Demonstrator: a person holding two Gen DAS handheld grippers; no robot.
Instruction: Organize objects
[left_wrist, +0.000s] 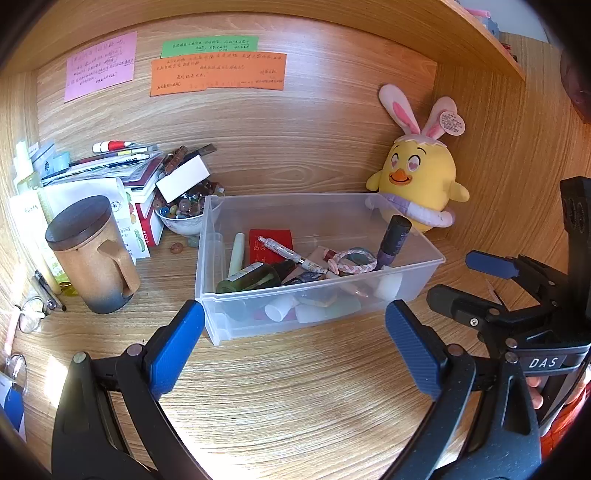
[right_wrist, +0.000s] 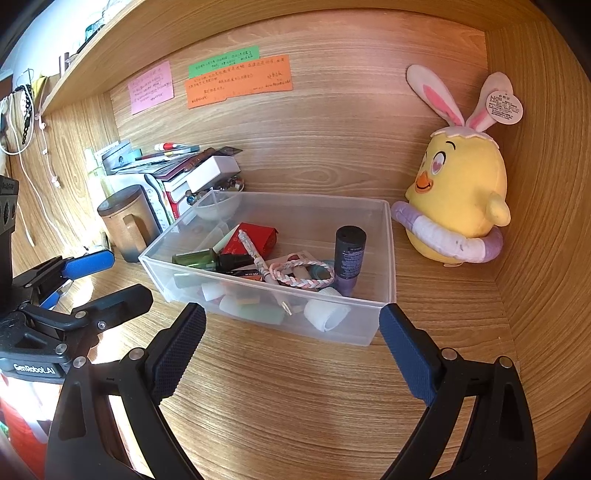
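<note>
A clear plastic bin stands on the wooden desk and holds several small items: a red box, a pen, a green bottle, a braided pink band and a dark purple tube. My left gripper is open and empty, just in front of the bin. My right gripper is open and empty, also in front of the bin. It also shows in the left wrist view at the right.
A yellow chick plush sits in the right corner behind the bin. A brown lidded mug, a bowl of marbles, stacked books and boxes crowd the left. Sticky notes hang on the back wall.
</note>
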